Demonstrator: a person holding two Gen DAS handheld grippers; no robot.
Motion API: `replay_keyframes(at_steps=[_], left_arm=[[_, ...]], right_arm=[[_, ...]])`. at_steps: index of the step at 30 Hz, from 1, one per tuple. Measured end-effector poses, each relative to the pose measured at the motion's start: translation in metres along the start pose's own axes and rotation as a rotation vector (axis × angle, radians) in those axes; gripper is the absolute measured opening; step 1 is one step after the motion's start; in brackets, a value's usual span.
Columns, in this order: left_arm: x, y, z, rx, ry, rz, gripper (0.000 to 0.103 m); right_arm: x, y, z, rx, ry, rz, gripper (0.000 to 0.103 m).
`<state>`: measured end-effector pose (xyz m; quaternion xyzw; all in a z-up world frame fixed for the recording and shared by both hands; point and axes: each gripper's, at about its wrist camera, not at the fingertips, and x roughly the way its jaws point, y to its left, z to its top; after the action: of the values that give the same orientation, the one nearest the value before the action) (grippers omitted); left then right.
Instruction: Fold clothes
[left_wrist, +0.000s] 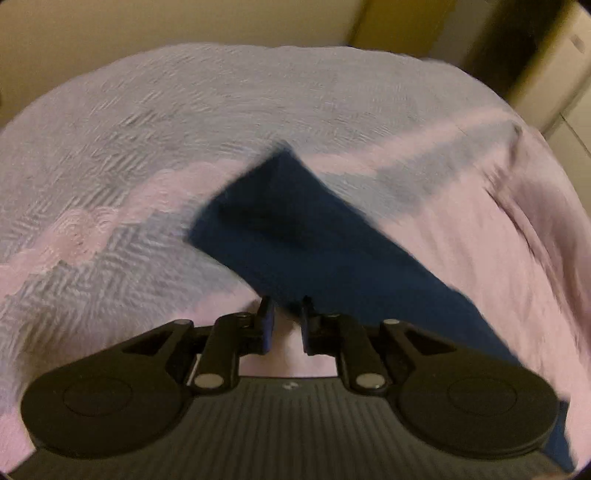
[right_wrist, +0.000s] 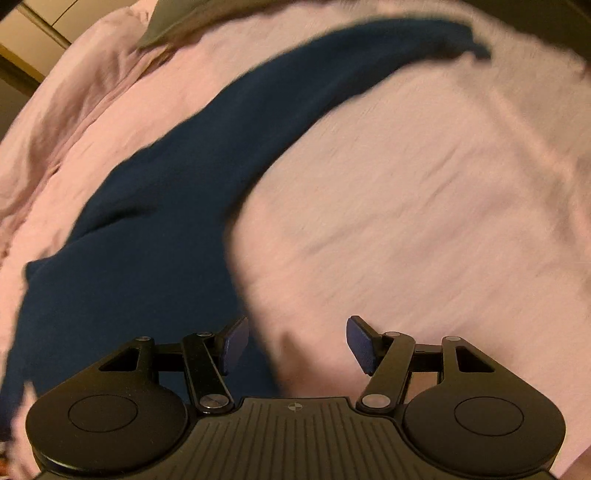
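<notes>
Bedding fills both views: a pale pink, wrinkled sheet (right_wrist: 406, 184) spread over the bed, with a lavender textured woven blanket (left_wrist: 184, 110) lying across its far part in my left wrist view. I take that pink sheet as my landmark.

On the pink sheet lies the task's thing, a long dark navy blue cloth garment (right_wrist: 155, 206). In my right wrist view it runs as a curved band from the near left of the sheet up toward the sheet's far right, where a narrow end tapers off. In my left wrist view the same garment (left_wrist: 295, 229) shows as a flat, straight-edged strip reaching from the sheet's near right corner to where the sheet meets the blanket, ending in a squared corner. Both pictures are blurred, so I cannot tell what kind of garment it is or how many layers lie in it.

I judge the folding to be partly done at most: the strip looks narrowed lengthwise, yet it is stretched out long, so the shortening folds are left.

My left gripper (left_wrist: 287, 325) hangs just over the near edge of the garment, its fingers nearly pressed together with a narrow gap showing the sheet; I cannot tell whether it pinches any cloth. My right gripper (right_wrist: 295, 343) is spread wide and holds nothing, its left finger (right_wrist: 234, 343) over the garment's edge and the other over bare sheet.
</notes>
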<state>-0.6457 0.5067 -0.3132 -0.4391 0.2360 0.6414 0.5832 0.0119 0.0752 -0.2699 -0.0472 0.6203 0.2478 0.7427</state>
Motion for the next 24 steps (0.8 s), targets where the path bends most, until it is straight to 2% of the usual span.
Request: replay_keyframes(at_steps=[2,3,6,9,11,14,16,19,21,23,24], left_arm=[[-0.015,-0.042,-0.001,0.139,0.005,-0.055,0.011],[-0.022,-0.067,-0.002,0.205,0.008,-0.108,0.012],[-0.03,-0.143,-0.004,0.357,0.045,-0.299,0.024],[-0.013,-0.221,-0.011,0.461,0.151,-0.471,0.029],[0.008,-0.269,-0.021,0.52,0.244,-0.539,0.032],[0.032,-0.343,-0.046,0.618,0.342,-0.55,0.033],[0.047,-0.375,-0.061,0.678,0.381,-0.543,0.033],[0.071,-0.4,-0.081,0.693,0.444,-0.511,0.035],[0.09,-0.408,-0.089,0.669,0.485,-0.507,0.034],[0.095,-0.41,-0.092,0.689,0.474,-0.504,0.027],[0.091,-0.415,-0.091,0.703,0.449,-0.519,0.012]], right_arm=[[-0.005,-0.003,0.018,-0.08,-0.042,-0.017,0.063],[-0.004,0.003,0.029,-0.132,-0.057,-0.003,0.063],[0.004,0.036,0.06,-0.304,-0.088,0.066,0.062],[0.024,0.091,0.086,-0.471,-0.095,0.151,0.062],[0.041,0.131,0.1,-0.561,-0.086,0.194,0.062],[0.069,0.19,0.114,-0.684,-0.079,0.241,0.062],[0.089,0.22,0.121,-0.746,-0.073,0.268,0.062],[0.117,0.243,0.134,-0.808,-0.056,0.318,0.062],[0.138,0.253,0.138,-0.826,0.011,0.37,0.062],[0.16,0.261,0.138,-0.836,0.119,0.413,0.062],[0.168,0.263,0.132,-0.867,0.152,0.419,0.062]])
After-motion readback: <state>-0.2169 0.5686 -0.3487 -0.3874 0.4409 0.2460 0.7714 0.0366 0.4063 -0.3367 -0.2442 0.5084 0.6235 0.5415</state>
